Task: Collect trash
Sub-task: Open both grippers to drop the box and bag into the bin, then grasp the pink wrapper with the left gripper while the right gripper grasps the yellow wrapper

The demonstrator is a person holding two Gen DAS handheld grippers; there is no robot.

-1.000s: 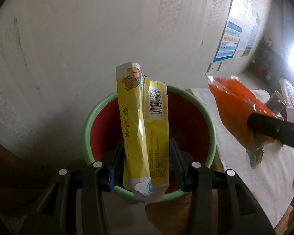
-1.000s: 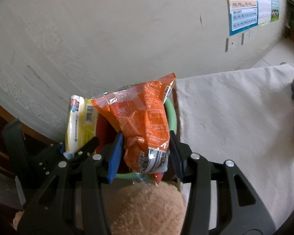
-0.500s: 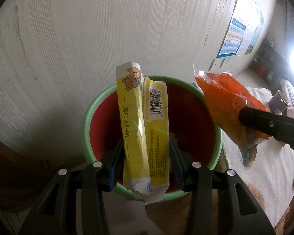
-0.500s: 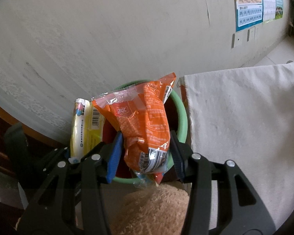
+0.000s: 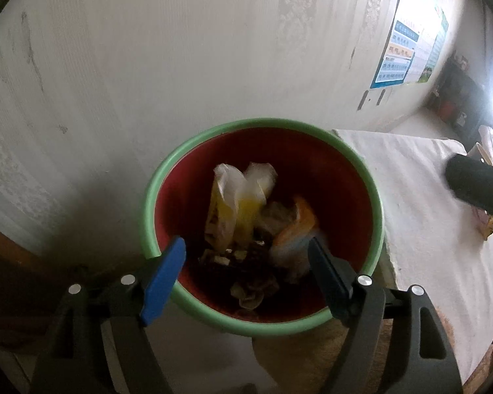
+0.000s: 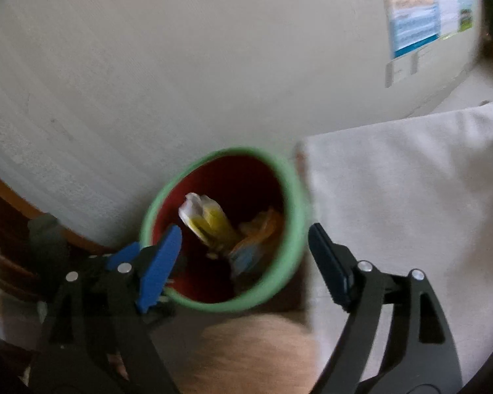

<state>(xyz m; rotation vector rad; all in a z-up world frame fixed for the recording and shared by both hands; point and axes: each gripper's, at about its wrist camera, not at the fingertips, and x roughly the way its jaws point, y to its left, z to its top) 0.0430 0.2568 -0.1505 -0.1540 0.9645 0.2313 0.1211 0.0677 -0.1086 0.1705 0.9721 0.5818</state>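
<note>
A red bin with a green rim (image 5: 154, 193) (image 6: 292, 193) stands against the wall beside the table. Inside it lie the yellow box (image 5: 228, 210) (image 6: 210, 221), the orange snack bag (image 5: 295, 226) (image 6: 256, 233) and several crumpled scraps. My left gripper (image 5: 248, 259) is open and empty just above the bin's near rim. My right gripper (image 6: 243, 246) is open and empty over the bin too. The left gripper's blue pad (image 6: 123, 257) shows at the left of the right wrist view.
A table with a white cloth (image 5: 427, 216) (image 6: 394, 180) lies right of the bin, with small items at its far right edge (image 5: 488, 226). A papered wall with a poster (image 5: 407, 52) rises behind. A tan furry object (image 6: 249, 354) lies just below the bin.
Both grippers opened. The yellow box and the orange bag dropped out of them into the bin. The right wrist view is now motion-blurred.
</note>
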